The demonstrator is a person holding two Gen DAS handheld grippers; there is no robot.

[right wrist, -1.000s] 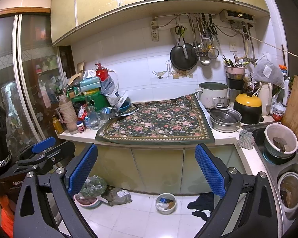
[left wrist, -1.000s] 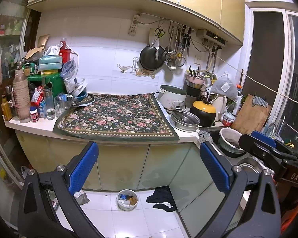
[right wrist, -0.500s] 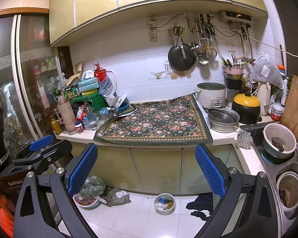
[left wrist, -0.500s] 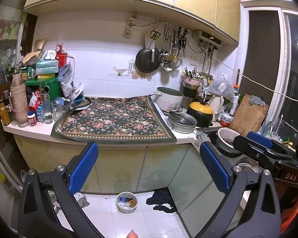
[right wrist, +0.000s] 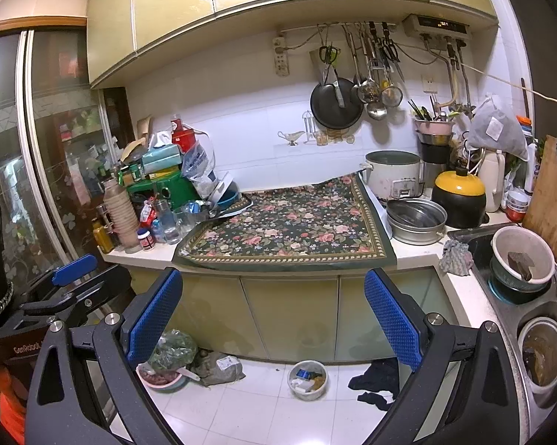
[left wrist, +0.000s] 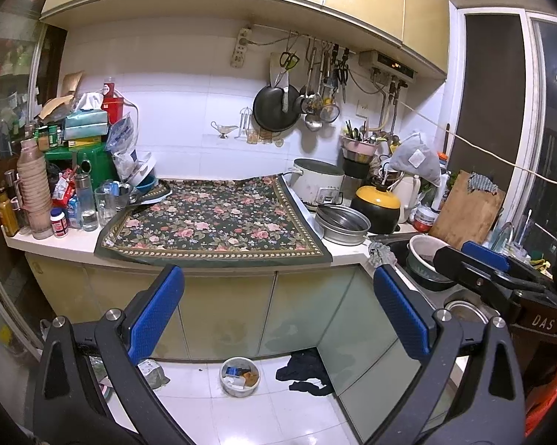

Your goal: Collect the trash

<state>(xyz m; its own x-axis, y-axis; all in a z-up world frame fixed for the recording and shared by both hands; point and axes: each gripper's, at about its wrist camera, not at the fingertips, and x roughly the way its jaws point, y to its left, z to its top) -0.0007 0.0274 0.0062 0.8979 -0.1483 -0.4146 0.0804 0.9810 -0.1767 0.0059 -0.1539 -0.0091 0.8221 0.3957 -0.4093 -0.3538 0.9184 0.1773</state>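
Observation:
My left gripper [left wrist: 278, 311] is open and empty, held in the air facing the kitchen counter. My right gripper [right wrist: 274, 307] is open and empty too, and also shows at the right of the left wrist view [left wrist: 482, 259]. On the white floor below stand a small bowl of scraps [right wrist: 308, 379] [left wrist: 240, 375], a grey crumpled bag [right wrist: 219, 365] [left wrist: 150, 371], a green bag [right wrist: 172, 350] over a pink bowl [right wrist: 161, 380], and a dark cloth [right wrist: 376, 380] [left wrist: 306, 371]. Both grippers are well above and short of them.
The counter carries a floral mat [right wrist: 289, 226], a clutter of bottles and boxes [right wrist: 156, 193] at left, pots [right wrist: 415, 220] at right and a sink [right wrist: 530, 296] with bowls. Pale green cabinet doors [right wrist: 289, 315] stand below. A glass door [right wrist: 30, 170] is at left.
Both views have drifted slightly back and down, so the counter sits a little lower and farther. Both grippers stay open and empty.

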